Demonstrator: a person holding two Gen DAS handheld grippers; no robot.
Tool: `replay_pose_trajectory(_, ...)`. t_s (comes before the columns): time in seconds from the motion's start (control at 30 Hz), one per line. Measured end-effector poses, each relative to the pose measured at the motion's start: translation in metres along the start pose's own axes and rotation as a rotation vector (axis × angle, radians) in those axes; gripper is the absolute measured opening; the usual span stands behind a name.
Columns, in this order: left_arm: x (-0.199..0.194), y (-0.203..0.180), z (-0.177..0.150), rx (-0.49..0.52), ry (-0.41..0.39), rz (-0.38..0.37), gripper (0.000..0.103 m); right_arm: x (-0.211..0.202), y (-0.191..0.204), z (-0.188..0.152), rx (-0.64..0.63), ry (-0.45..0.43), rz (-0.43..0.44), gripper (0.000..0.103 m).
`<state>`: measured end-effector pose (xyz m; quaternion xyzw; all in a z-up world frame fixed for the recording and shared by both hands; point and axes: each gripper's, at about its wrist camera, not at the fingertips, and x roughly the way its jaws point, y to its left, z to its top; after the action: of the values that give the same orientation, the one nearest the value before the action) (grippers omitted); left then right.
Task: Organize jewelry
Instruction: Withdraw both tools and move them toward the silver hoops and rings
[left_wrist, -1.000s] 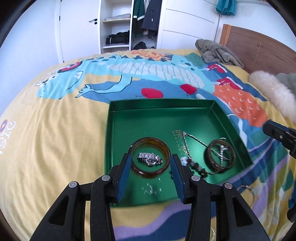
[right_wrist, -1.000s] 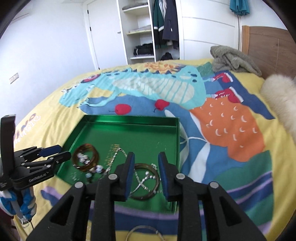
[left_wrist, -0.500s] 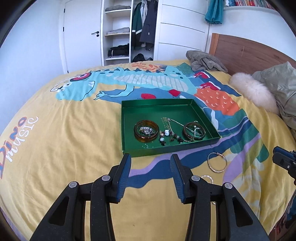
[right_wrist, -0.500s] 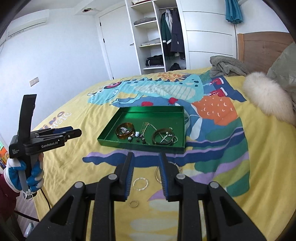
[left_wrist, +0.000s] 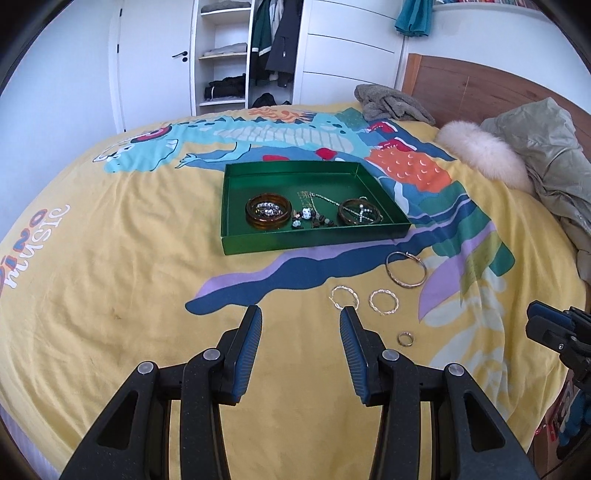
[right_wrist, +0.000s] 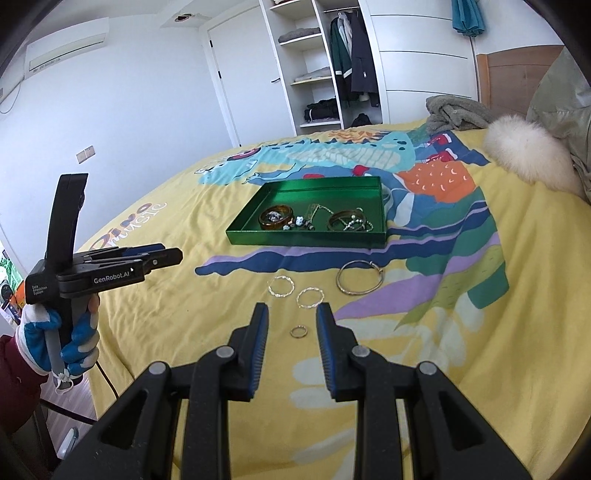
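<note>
Both grippers over the near edge of the bed (left_wrist: 110, 266), angled down, nothing in either. Left gripper (left_wrist: 301, 317): jaws apart, empty. Right gripper (right_wrist: 291, 314): jaws apart too, narrower gap, empty. In the right wrist view the left gripper sits off the bed's left edge, held by a gloved hand (right_wrist: 61, 339) in blue and white.

Nearest loose piece: small ring (right_wrist: 298, 331), on the yellow cover close to the near edge, lined up between the right fingers in that view but lying on the fabric, not touched. Just past it, two thin twisted hoops side by side: left hoop (left_wrist: 344, 296), right hoop (left_wrist: 384, 301). Beyond and right of those, a big hoop (left_wrist: 406, 268), lying flat, close to the tray's near right corner, apart from it.

Green tray (left_wrist: 314, 243) mid-bed, all loose pieces on its near side. Inside, along the near wall: amber bangle (left_wrist: 269, 212) at left with a silver piece lying inside it, probably a watch or chain bracelet, too small to tell. Bead string (left_wrist: 312, 219) in the middle, chain running toward the far wall. Dark bangle (left_wrist: 359, 214) at right with a silver cross-shaped piece lying over it.

Far edge of bed: grey cloth (left_wrist: 391, 101), white fur (left_wrist: 484, 155), olive jacket (left_wrist: 546, 147) by the headboard. Wardrobe (left_wrist: 251, 55) behind, open.
</note>
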<state>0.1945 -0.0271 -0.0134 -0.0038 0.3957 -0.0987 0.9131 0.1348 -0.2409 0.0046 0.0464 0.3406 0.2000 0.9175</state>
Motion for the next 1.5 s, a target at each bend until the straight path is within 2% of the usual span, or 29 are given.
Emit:
replay_pose_trajectory(0.47, 0.056, -0.001, -0.025, -0.026, 0.098, -0.034, 0.043, 0.07, -0.009, -0.031, 0.003, 0.109, 0.079, 0.026)
replay_pose_trajectory(0.77, 0.089, -0.01, -0.021, -0.011, 0.138, -0.062, 0.043, 0.115, -0.011, -0.037, -0.008, 0.165, 0.103, 0.026)
replay_pose_trajectory(1.0, 0.111, -0.015, -0.013, -0.015, 0.16, -0.079, 0.043, 0.135, -0.021, -0.039, 0.009, 0.187, 0.115, 0.026)
replay_pose_trajectory(1.33, 0.147, -0.022, 0.002, -0.016, 0.189, -0.049, 0.043, 0.151, -0.025, -0.042, 0.006, 0.193, 0.148, 0.031)
replay_pose_trajectory(1.5, 0.162, -0.029, 0.007, 0.021, 0.198, -0.02, 0.04, 0.155, -0.025, -0.044, 0.003, 0.196, 0.148, 0.031)
